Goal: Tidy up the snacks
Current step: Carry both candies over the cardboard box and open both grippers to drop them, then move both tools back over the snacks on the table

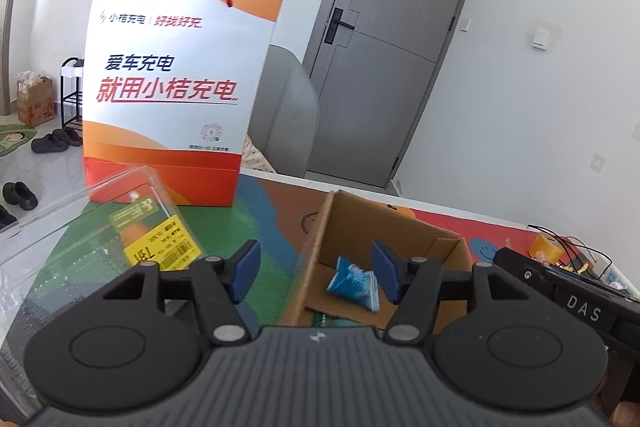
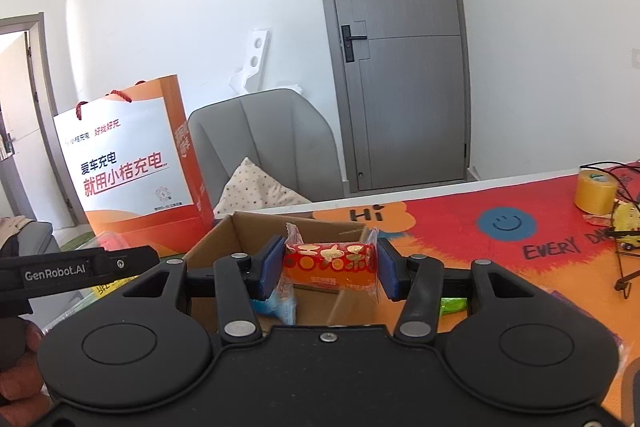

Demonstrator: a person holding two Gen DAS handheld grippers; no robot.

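Observation:
An open cardboard box [image 1: 344, 227] stands on the colourful table mat; it also shows in the right wrist view [image 2: 248, 231]. A blue snack packet [image 1: 354, 281] lies inside it, seen too in the right wrist view [image 2: 282, 307]. My left gripper [image 1: 316, 273] is open and empty, above the box's left wall. My right gripper [image 2: 329, 267] is shut on a red and orange wrapped snack [image 2: 330, 265], held over the box opening. The right gripper's body [image 1: 568, 297] shows at the right in the left wrist view.
A white and orange paper bag [image 1: 176, 91] stands behind the box on the left. A clear plastic container with a yellow label [image 1: 100, 239] is left of the box. A yellow tape roll [image 2: 595, 191], cables and a green packet [image 2: 454, 305] lie right. A grey chair [image 2: 264, 143] is behind the table.

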